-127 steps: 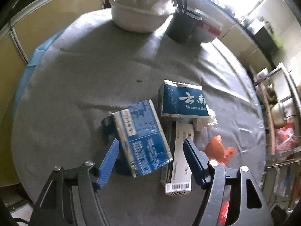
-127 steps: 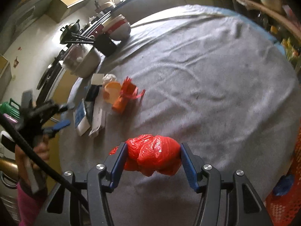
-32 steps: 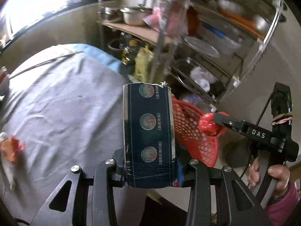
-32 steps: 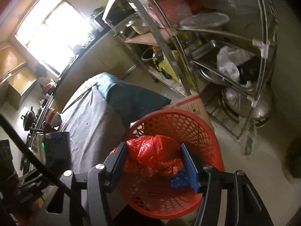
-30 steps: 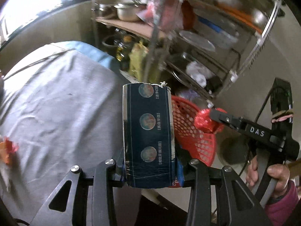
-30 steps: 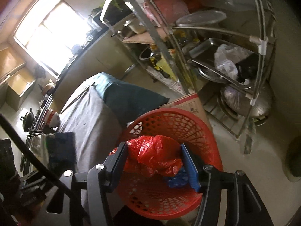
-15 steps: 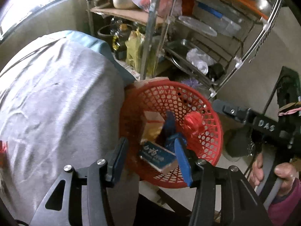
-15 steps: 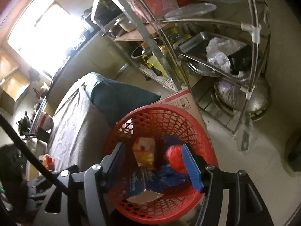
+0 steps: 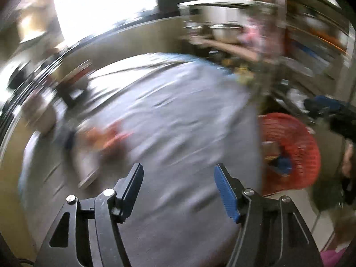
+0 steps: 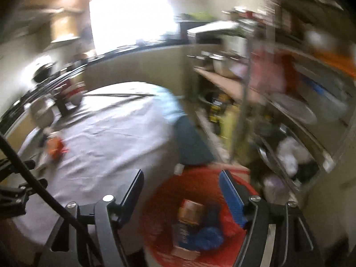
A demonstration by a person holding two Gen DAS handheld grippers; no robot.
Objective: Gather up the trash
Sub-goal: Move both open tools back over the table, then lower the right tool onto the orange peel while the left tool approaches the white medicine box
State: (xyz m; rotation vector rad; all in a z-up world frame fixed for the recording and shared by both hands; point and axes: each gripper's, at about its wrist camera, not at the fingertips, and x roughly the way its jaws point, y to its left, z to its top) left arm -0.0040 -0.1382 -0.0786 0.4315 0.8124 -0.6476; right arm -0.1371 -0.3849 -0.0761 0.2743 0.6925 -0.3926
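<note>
Both views are smeared by motion. My left gripper hangs over the grey tablecloth, jaws opening with nothing between them. Blurred orange trash and boxes lie on the cloth at the left. The red mesh basket stands off the table's right edge. My right gripper is above that red basket, jaws opening and empty. Inside lie a box, blue scraps and the red bag. The orange trash shows far left on the grey table.
A metal rack with pots, trays and bags stands right of the basket. Bowls and a dark cup sit at the table's far edge. The other gripper and its cable cross the right wrist view at lower left. A hand holds the right gripper.
The blue box and the red bag have dropped from the jaws into the basket. Both grippers have opened wider and swung away leftward, the left one back over the table.
</note>
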